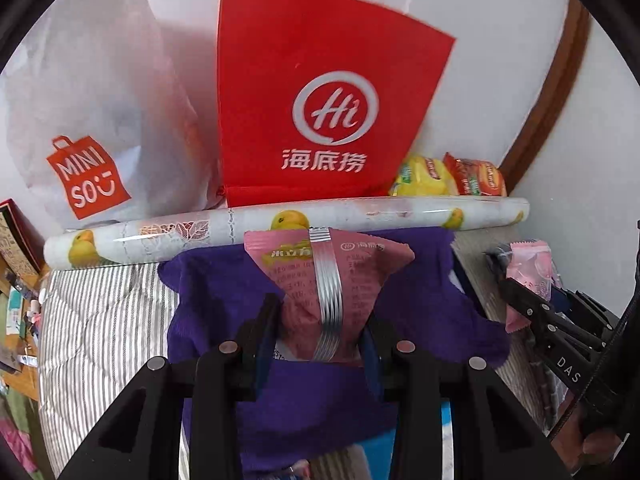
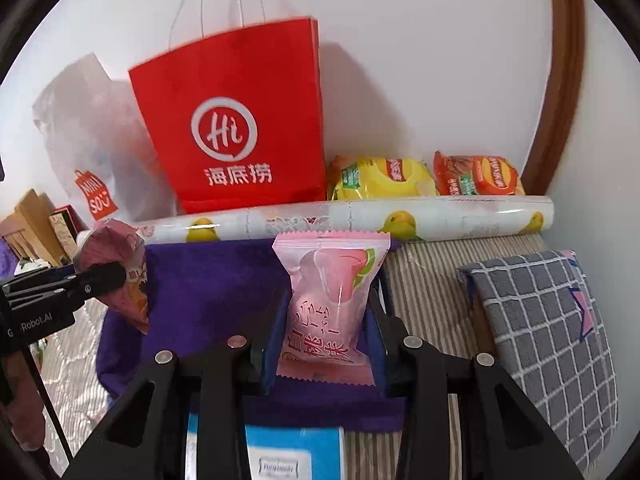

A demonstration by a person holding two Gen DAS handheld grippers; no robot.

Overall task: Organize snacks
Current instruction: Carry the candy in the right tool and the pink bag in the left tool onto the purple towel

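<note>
Your left gripper (image 1: 322,332) is clamped on a dusty-pink triangular snack pouch with a silver ribbed seam (image 1: 320,280). Its pads press the narrow lower end from either side. The pouch's long axis runs along the fingers toward twelve o'clock, the wide flat-sealed end up, the seam down the middle, printed back side facing the camera. It hangs over a purple fleece cloth (image 1: 224,292) spread on a grey-and-white striped quilt (image 1: 100,320).

Your right gripper (image 2: 326,336) is closed on a pale-pink pillow-shaped sweet packet printed with a peach (image 2: 332,300), gripped by its lower half. Its long axis also points to twelve o'clock, tilted slightly toward eleven, with zigzag-crimped ends at top and bottom.

At twelve o'clock in both views lies a long white roll printed with yellow ducks (image 1: 280,224), crosswise, and behind it a red paper carrier bag with a white "Hi" logo (image 1: 320,100) stands against the wall. At ten o'clock of that bag sits a translucent white plastic bag with an orange label (image 1: 92,120); at three o'clock lie a yellow crisp packet (image 2: 380,178) and an orange crisp packet (image 2: 480,176).

Only the left view shows the pouch's seamed back; the right view shows it side-on at nine o'clock. Only the right view shows the bag's string handles, a grey checked cushion (image 2: 552,332) at four o'clock and a blue-and-white box (image 2: 296,456) at six o'clock.
</note>
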